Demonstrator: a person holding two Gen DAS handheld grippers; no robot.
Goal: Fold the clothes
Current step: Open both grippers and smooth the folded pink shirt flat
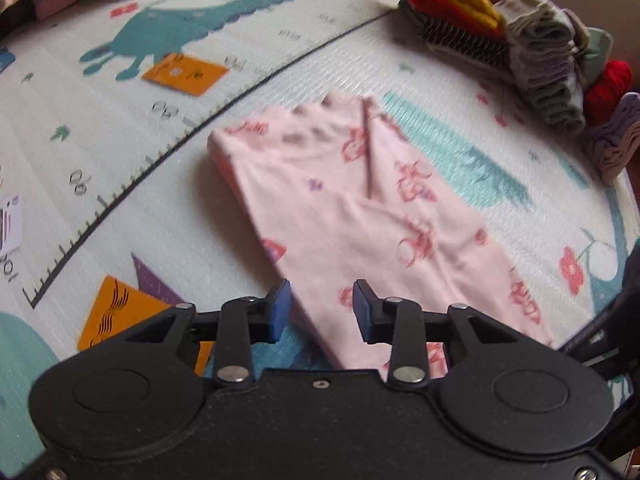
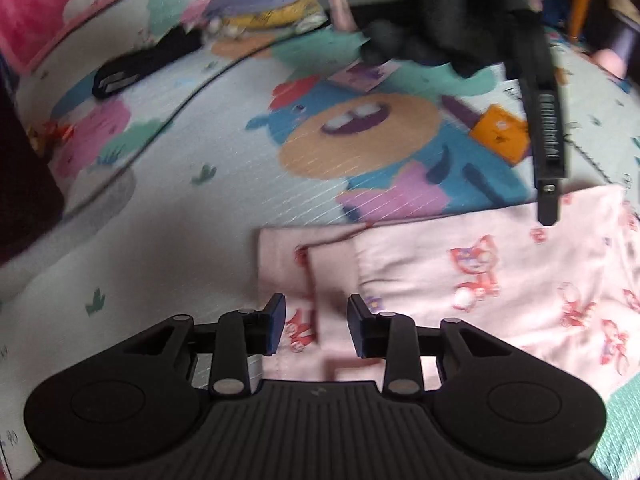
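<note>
Play mat (image 1: 280, 60): pale, foam-like, printed with cartoon animals, ruler marks and coloured shapes; covers the floor in both views. Pink garment (image 1: 360, 216), cartoon print, lies flat and folded on the mat. Stack of folded clothes (image 1: 540, 60) at the mat's far edge. Left gripper (image 1: 322, 306): jaws apart over the garment's near edge, nothing pinched. Right gripper (image 2: 316, 322): jaws apart above the garment's cuffs, holding nothing.
</note>
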